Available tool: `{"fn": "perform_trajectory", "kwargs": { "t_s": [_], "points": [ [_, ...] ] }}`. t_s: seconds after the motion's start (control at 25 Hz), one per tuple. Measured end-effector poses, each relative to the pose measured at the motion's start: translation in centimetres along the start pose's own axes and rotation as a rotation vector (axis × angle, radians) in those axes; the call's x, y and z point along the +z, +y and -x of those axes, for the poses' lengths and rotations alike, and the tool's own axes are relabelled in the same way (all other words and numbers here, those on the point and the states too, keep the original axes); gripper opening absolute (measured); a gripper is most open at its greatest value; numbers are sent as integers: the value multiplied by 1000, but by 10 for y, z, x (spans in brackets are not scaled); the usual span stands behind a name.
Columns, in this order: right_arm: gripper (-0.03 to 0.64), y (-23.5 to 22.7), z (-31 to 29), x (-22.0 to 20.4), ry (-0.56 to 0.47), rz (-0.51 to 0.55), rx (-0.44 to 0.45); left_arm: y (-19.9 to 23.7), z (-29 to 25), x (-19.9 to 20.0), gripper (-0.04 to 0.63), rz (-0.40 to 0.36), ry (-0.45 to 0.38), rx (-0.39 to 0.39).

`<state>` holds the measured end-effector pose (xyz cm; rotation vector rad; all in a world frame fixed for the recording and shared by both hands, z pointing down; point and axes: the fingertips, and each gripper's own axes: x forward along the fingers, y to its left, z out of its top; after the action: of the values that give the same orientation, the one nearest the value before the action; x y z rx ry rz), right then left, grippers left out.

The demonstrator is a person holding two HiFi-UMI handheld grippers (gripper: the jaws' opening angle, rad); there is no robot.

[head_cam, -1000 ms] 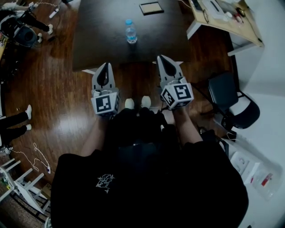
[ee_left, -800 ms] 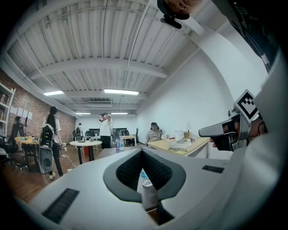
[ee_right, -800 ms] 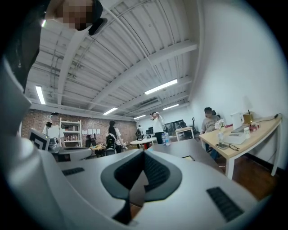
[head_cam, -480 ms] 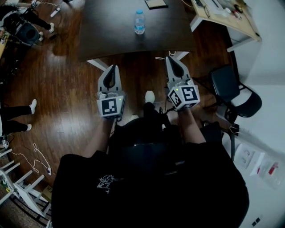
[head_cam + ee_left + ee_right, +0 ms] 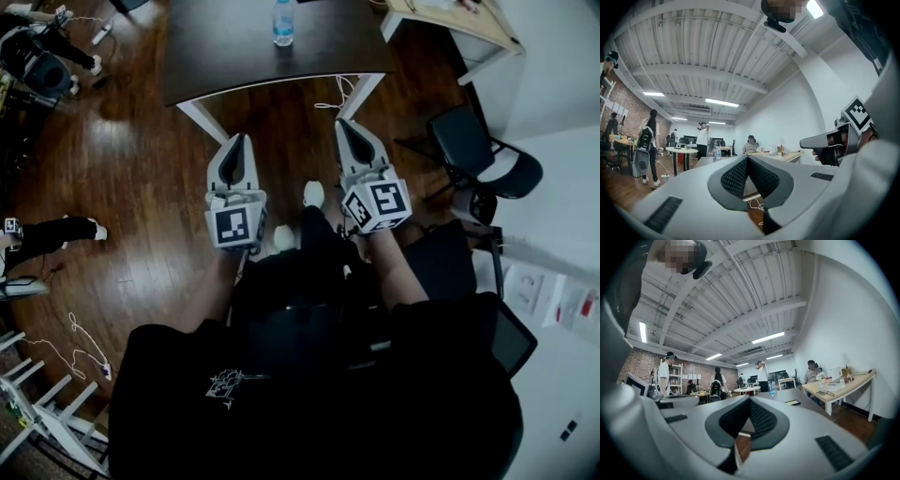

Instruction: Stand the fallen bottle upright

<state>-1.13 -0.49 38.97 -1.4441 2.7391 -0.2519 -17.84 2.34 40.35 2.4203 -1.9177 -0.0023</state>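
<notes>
Glossy brown wood floor (image 5: 141,187) fills most of the head view, in an open office with white ribbed ceiling beams (image 5: 754,305) and a brick wall (image 5: 693,371) at the back.

Left gripper (image 5: 242,141) has its jaws pressed together and nothing between them. Its dark mesh-textured pads (image 5: 736,178) meet in a point. Right gripper (image 5: 343,125) is the same, tips together and empty, with the same dimpled pads (image 5: 761,419). Both are grey matte plastic with wedge-shaped noses and sit side by side over the floor, short of the table. Each carries a white cube with black square markers (image 5: 234,225); these show patterns only, no readable text.

The person's light shoes (image 5: 312,194) show between the grippers. The person's black top (image 5: 309,412) has a small white print, too small to read.

Ahead stands a dark, smooth rectangular table (image 5: 234,47) on white angled legs (image 5: 202,117). The bottle (image 5: 283,21) stands on it well away from both grippers, long axis vertical, blue cap up. It is clear plastic with a pale label band, and the print can't be read. The right gripper view also shows it upright.

A black chair (image 5: 483,159) sits to the right, with a light wood desk (image 5: 450,19) beyond it. Thin white cables (image 5: 80,333) lie on the floor at left. Several people (image 5: 702,140) stand or sit in the background.
</notes>
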Motion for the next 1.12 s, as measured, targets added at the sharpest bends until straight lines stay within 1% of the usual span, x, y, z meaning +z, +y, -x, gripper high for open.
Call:
{"fn": "perform_trajectory", "kwargs": {
  "t_s": [0.16, 0.28, 0.44, 0.64, 0.88, 1.0, 1.12],
  "points": [
    [9, 11, 30, 6, -14, 7, -10, -19, 23, 11, -5, -31, -50, -25],
    [9, 9, 57, 8, -27, 11, -18, -35, 40, 16, -5, -35, -66, -33],
    [9, 4, 102, -4, -13, 7, -13, -67, 66, 20, -5, -42, -85, -32],
    [9, 4, 163, -30, 34, -19, 15, -105, 108, 17, -5, -41, -72, 9],
    [9, 6, 217, -39, 33, -48, 56, -144, 160, 11, -5, -64, -54, 48],
    [9, 10, 236, -39, 33, -57, 68, -154, 182, 15, -5, -64, -50, 66],
    [9, 15, 243, -35, 23, -59, 73, -155, 191, 19, -5, -72, -59, 77]
  ]
}}
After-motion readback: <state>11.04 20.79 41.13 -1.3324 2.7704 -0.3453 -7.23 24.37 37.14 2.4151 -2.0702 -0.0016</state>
